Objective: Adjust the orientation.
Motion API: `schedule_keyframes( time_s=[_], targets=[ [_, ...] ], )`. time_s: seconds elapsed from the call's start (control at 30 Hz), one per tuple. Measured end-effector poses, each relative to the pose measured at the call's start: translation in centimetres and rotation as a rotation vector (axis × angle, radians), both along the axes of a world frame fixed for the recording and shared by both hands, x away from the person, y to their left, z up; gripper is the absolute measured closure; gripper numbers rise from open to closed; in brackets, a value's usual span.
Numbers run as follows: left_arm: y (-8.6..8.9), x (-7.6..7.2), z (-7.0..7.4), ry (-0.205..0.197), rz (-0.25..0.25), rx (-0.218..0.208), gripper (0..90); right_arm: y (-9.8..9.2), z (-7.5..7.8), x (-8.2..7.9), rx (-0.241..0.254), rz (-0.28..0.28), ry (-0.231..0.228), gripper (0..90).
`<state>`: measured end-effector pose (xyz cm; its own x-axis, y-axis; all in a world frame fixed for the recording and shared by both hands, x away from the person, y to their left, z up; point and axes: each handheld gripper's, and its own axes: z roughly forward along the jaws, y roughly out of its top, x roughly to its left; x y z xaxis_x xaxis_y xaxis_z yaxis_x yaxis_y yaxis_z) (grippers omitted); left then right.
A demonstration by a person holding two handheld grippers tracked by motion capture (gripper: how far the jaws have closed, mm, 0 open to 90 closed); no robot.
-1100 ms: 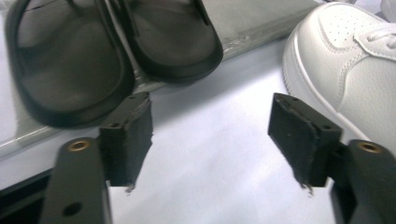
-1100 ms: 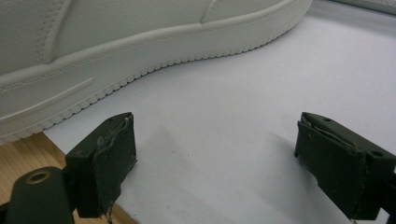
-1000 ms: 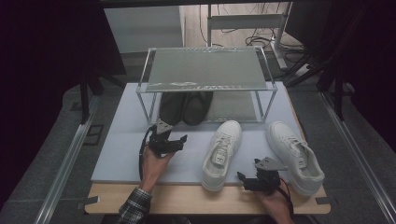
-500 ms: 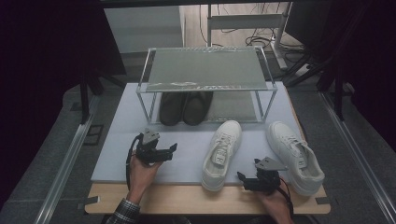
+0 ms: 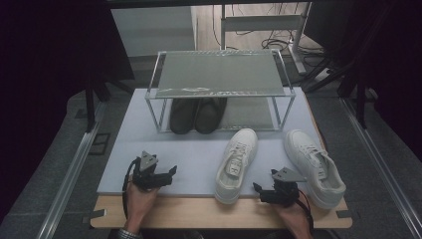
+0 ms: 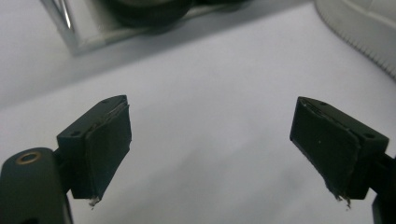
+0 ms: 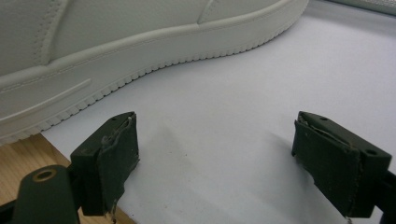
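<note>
Dark shoes (image 5: pixel 197 114) on rack's (image 5: pixel 219 74) lower shelf: done | white shoes (image 5: pixel 238 164) near desk (image 5: pixel 199 211) front edge: left | left gripper (image 5: pixel 166 175), right gripper (image 5: pixel 262 191): jaws spread, empty

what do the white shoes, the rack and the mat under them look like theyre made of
White shoes: smooth matte leather or imitation, with stitched panels and a ribbed rubbery sole edge.
Rack: shiny thin metal frame; the shelf looks like fine grey mesh or frosted sheet, hard to tell.
Mat: pale matte sheet, maybe plastic or foam, on a wooden table.

Two white sneakers (image 5: pixel 238 164) lie upright on the mat (image 5: pixel 194 159).
</note>
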<state>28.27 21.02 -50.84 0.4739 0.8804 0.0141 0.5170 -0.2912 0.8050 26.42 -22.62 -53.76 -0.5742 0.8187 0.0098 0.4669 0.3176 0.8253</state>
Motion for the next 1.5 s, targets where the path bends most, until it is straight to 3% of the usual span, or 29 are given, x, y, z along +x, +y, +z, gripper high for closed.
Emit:
schedule_keyframes(
  time_s=[0.17, 0.53, 0.67, 0.97, 1.07, 1.27, 1.5],
  targets=[
    [0.7, -0.8, -1.3, 0.011, 0.017, 0.006, 12.6, 0.0, 0.0, 0.0, -0.001, 0.000, 0.000, 14.7],
    [1.4, -1.3, -2.8, 0.029, 0.042, 0.027, 12.6, 0.0, 0.1, 0.0, -0.011, 0.010, 0.009, 14.7],
    [1.9, -1.2, -3.1, 0.035, 0.037, -0.020, 12.4, 0.0, 0.4, 0.0, -0.019, 0.007, 0.017, 18.1],
    [2.0, -1.2, -3.2, 0.034, 0.033, -0.023, 12.3, 0.1, 1.2, 0.1, -0.013, 0.009, 0.073, 15.2],
    [2.0, -1.2, -3.2, 0.034, 0.034, -0.024, 12.3, 0.1, 1.8, 0.0, -0.013, 0.001, 0.091, 22.2],
    [2.0, -1.2, -3.2, 0.034, 0.034, -0.024, 12.4, 0.1, 3.4, -0.3, 0.021, 0.012, 0.082, 39.1],
    [2.0, -1.2, -3.2, 0.034, 0.035, -0.024, 12.4, 0.6, 5.8, -0.8, 0.075, 0.079, 0.073, 65.6]
  ],
)
